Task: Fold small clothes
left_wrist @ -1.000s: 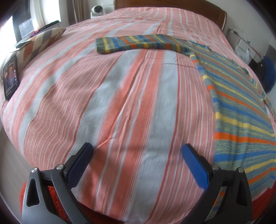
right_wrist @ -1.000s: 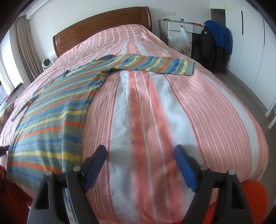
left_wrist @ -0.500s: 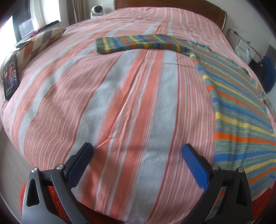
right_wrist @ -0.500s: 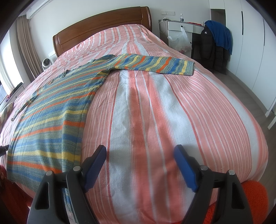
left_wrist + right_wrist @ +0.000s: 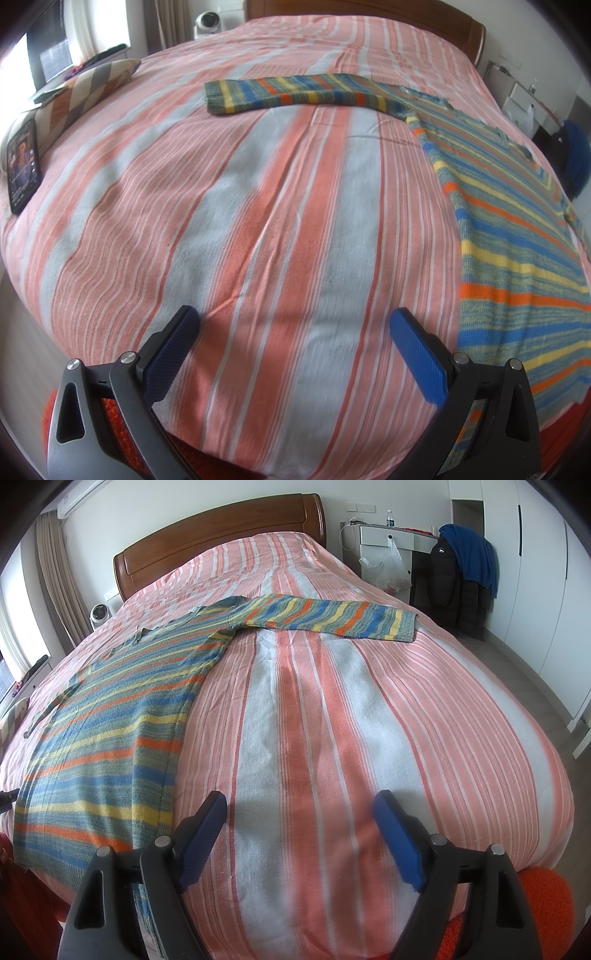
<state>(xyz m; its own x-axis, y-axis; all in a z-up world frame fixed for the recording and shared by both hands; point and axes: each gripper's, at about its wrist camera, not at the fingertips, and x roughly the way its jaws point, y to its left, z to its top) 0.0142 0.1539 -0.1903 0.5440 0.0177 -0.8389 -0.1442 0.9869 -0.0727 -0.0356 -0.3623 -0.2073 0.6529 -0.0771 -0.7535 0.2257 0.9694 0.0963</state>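
Observation:
A small knitted sweater [image 5: 517,251] with blue, yellow, orange and green stripes lies flat on the bed, sleeves spread out sideways. In the left wrist view its body fills the right side and one sleeve [image 5: 295,92] stretches left at the back. In the right wrist view the sweater body [image 5: 110,731] lies at the left and the other sleeve [image 5: 332,616] reaches right. My left gripper [image 5: 293,321] hovers open over bare bedspread near the front edge, left of the sweater's hem. My right gripper [image 5: 299,805] is open too, right of the hem, nothing between its blue pads.
The bed [image 5: 424,720] has a pink, white and orange striped cover and a wooden headboard [image 5: 221,539]. A phone [image 5: 24,166] and a patterned pillow [image 5: 88,88] lie at the left edge. A white desk [image 5: 388,539] and hanging jackets [image 5: 461,583] stand at the right.

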